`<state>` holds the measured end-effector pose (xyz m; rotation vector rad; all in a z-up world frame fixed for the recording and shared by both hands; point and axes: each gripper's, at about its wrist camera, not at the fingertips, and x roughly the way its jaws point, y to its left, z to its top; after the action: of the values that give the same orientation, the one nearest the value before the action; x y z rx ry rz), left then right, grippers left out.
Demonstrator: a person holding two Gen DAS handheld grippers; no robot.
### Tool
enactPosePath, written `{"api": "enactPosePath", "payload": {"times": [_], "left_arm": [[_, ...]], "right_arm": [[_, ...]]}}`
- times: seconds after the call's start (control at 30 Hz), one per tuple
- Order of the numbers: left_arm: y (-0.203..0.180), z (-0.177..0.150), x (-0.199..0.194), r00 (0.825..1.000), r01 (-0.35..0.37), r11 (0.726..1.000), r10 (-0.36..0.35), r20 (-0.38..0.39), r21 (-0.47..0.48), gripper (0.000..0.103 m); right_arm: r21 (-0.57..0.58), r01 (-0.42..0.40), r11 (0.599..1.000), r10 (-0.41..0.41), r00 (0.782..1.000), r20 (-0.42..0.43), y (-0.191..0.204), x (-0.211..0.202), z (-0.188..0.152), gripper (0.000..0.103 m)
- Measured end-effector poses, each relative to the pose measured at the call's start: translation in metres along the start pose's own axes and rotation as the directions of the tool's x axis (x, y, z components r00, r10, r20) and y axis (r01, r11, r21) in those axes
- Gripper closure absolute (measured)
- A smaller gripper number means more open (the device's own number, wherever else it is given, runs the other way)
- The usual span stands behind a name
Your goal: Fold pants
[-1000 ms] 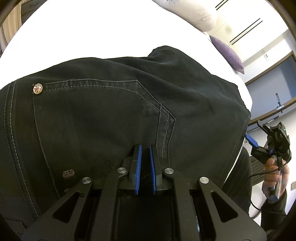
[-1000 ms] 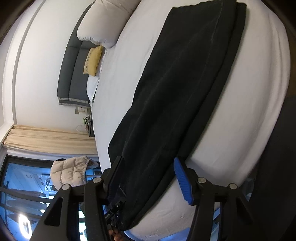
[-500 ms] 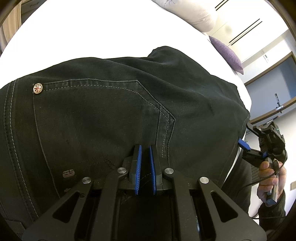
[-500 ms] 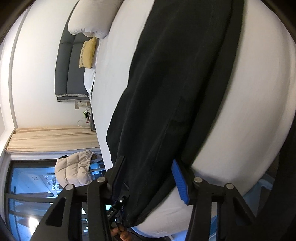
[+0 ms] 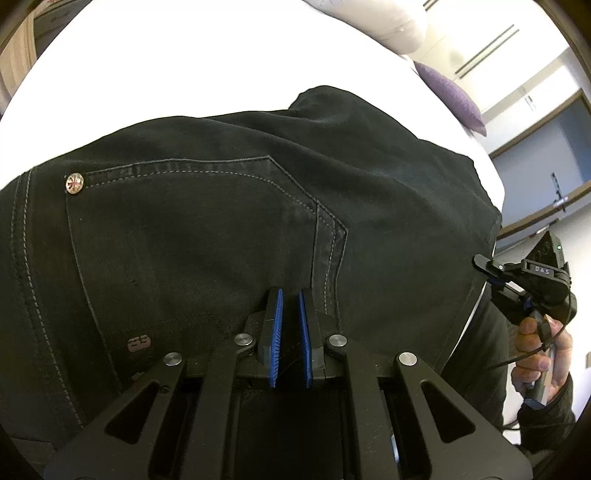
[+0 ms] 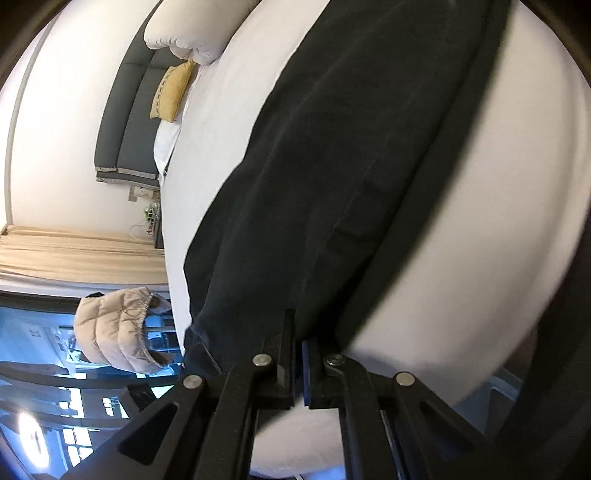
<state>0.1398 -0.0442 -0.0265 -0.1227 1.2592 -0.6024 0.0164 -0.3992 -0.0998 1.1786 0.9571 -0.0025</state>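
Black pants (image 5: 221, 229) lie folded lengthwise on a white bed (image 5: 166, 55). The left wrist view shows the seat with a back pocket and a metal rivet (image 5: 74, 183). My left gripper (image 5: 290, 299) is shut on the waist edge of the pants. In the right wrist view the legs (image 6: 351, 166) stretch away across the bed (image 6: 498, 221). My right gripper (image 6: 297, 332) is shut on the pants' near edge at the bed's rim. It also shows in the left wrist view (image 5: 491, 271), held by a hand at the pants' right edge.
White pillows (image 6: 192, 33) and a yellow cushion (image 6: 171, 92) lie at the grey headboard (image 6: 125, 122). A purple cushion (image 5: 450, 98) lies at the bed's far side. A beige padded jacket (image 6: 114, 328) hangs by the window. A blue door (image 5: 543, 147) is on the right.
My right gripper moved in to the pants' edge and closed on the fabric; it was open a second ago. My left gripper has stayed shut on the waist.
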Motion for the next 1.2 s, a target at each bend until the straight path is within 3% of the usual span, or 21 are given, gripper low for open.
{"api": "enactPosePath", "payload": {"times": [0.23,0.3,0.37,0.43,0.5,0.53,0.57,0.63,0.77,1.0,1.1,1.13,1.17,1.2], "left_arm": [[-0.001,-0.005,-0.007,1.0,-0.002,1.0,0.002,0.0,0.012,0.094],[-0.002,-0.005,-0.008,1.0,-0.006,1.0,0.006,0.003,0.004,0.094],[-0.003,-0.008,-0.01,1.0,-0.014,1.0,0.014,0.005,0.012,0.094],[-0.003,-0.01,-0.011,1.0,-0.016,1.0,0.016,0.006,0.012,0.094],[-0.003,-0.009,-0.012,1.0,-0.019,1.0,0.019,0.004,0.013,0.094],[-0.003,-0.009,-0.012,1.0,-0.02,1.0,0.02,0.003,0.014,0.094],[-0.005,-0.01,-0.013,1.0,-0.021,1.0,0.021,0.003,0.016,0.094],[-0.006,-0.01,-0.013,1.0,-0.021,1.0,0.021,0.002,0.02,0.094],[-0.006,-0.01,-0.012,1.0,-0.014,1.0,0.014,0.002,0.017,0.094],[-0.004,-0.013,-0.014,1.0,-0.001,1.0,0.001,0.002,0.016,0.094],[0.0,-0.014,-0.012,1.0,0.008,1.0,-0.008,0.007,0.002,0.094],[-0.001,-0.014,-0.012,1.0,0.008,1.0,-0.008,0.007,0.0,0.094],[-0.001,-0.015,-0.011,1.0,0.007,1.0,-0.007,0.007,0.001,0.094],[-0.001,-0.015,-0.011,1.0,0.005,1.0,-0.005,0.007,0.002,0.094]], "right_arm": [[0.023,-0.018,1.0,0.018,1.0,-0.019,-0.013,-0.001,0.0,0.101],[0.023,-0.025,0.999,0.025,0.999,-0.023,-0.008,0.0,-0.001,0.093],[0.027,-0.087,0.996,0.088,0.995,-0.036,-0.001,0.001,-0.005,0.055],[0.021,-0.147,0.989,0.147,0.988,-0.038,0.01,0.005,-0.011,0.042],[-0.017,-0.149,0.989,0.147,0.986,-0.08,0.022,0.017,-0.019,0.042],[-0.033,-0.155,0.987,0.15,0.982,-0.114,0.028,0.026,-0.024,0.05],[-0.055,-0.154,0.987,0.144,0.978,-0.153,0.034,0.035,-0.03,0.068],[-0.116,-0.124,0.985,0.096,0.97,-0.223,0.045,0.052,-0.041,0.09],[-0.15,-0.078,0.986,0.04,0.971,-0.237,0.045,0.062,-0.05,0.1],[-0.105,-0.086,0.991,0.057,0.966,-0.253,0.03,0.057,-0.055,0.1],[-0.109,-0.129,0.986,0.102,0.969,-0.225,0.036,0.051,-0.046,0.093],[-0.099,-0.134,0.986,0.111,0.972,-0.208,0.036,0.047,-0.042,0.081],[-0.073,-0.149,0.986,0.135,0.975,-0.174,0.034,0.042,-0.034,0.059],[-0.042,-0.164,0.986,0.158,0.979,-0.13,0.03,0.036,-0.026,0.053]]}}
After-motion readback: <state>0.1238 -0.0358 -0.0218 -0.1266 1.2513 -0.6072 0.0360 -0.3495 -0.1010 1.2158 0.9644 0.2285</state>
